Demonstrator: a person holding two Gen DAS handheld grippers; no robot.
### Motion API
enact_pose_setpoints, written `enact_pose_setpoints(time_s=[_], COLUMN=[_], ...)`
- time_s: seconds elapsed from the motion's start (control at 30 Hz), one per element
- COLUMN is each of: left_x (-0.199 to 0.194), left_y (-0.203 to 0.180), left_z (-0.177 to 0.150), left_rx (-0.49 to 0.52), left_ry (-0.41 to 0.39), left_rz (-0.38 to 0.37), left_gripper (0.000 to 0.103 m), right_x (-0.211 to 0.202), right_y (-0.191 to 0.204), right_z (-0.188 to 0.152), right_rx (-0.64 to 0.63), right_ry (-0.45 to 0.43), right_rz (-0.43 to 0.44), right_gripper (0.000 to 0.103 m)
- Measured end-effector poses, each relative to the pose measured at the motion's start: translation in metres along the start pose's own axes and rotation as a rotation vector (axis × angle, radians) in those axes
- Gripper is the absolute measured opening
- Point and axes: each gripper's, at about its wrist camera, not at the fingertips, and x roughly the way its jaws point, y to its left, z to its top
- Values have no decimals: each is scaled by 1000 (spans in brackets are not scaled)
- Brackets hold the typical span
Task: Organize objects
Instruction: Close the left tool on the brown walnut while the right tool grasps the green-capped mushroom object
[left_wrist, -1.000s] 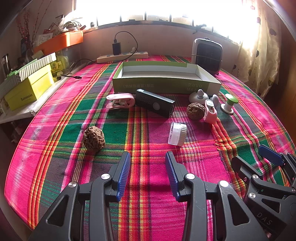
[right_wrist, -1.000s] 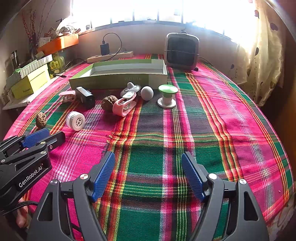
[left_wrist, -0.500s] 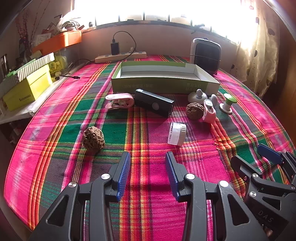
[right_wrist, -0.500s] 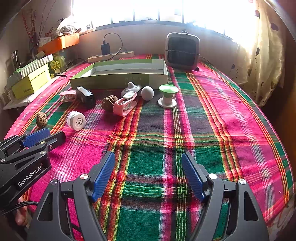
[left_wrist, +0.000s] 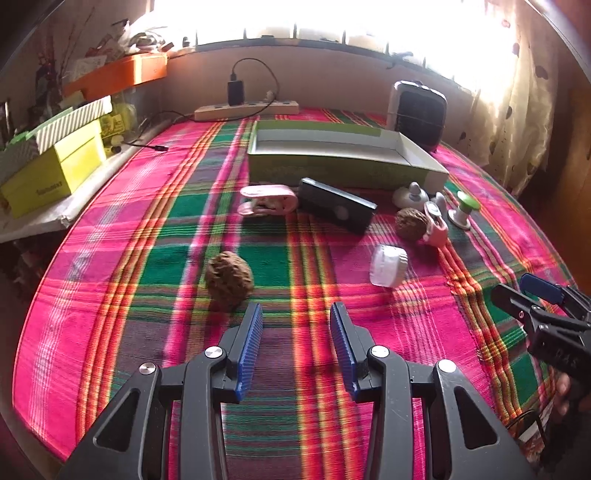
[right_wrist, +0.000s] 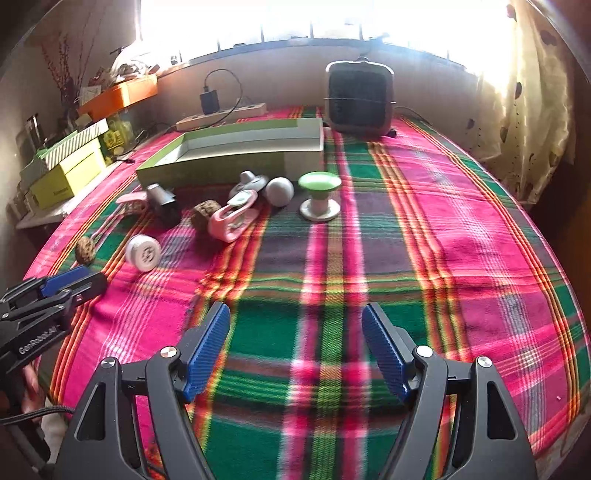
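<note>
Both claws hover spread and empty; the left claw (left_wrist: 295, 347), nearest the wrinkled brown walnut (left_wrist: 229, 278), could nudge it rolling across the plaid-clothed surface (left_wrist: 155, 229).

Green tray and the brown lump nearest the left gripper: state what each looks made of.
Green tray: apparently cardboard, matte green outside, pale inside; thin folded walls and sharp corners suggest it. Brown lump: seemingly a dried walnut-like shell or seed, dull and deeply wrinkled; blur leaves that uncertain.
</note>
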Motion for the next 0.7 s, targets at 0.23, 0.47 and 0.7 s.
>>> enact_pose_setpoints(time_s=[0.23, 0.47, 0.7], left_x=[-11, -2, 12], left_y=[21, 42, 44], left_z=[0, 0, 8], left_rx=[-17, -54, -60], left_ry=[-34, -9, 18], left_rz=[-9, 7, -12], left_gripper=[36, 37, 37], right_x=[11, 27, 42], right_y=[-17, -27, -29], right_z=[17, 34, 50], right_rx=[-1, -10, -46], right_ry=[23, 74, 105], right_rz=[-16, -9, -10], right_gripper=[74, 74, 74])
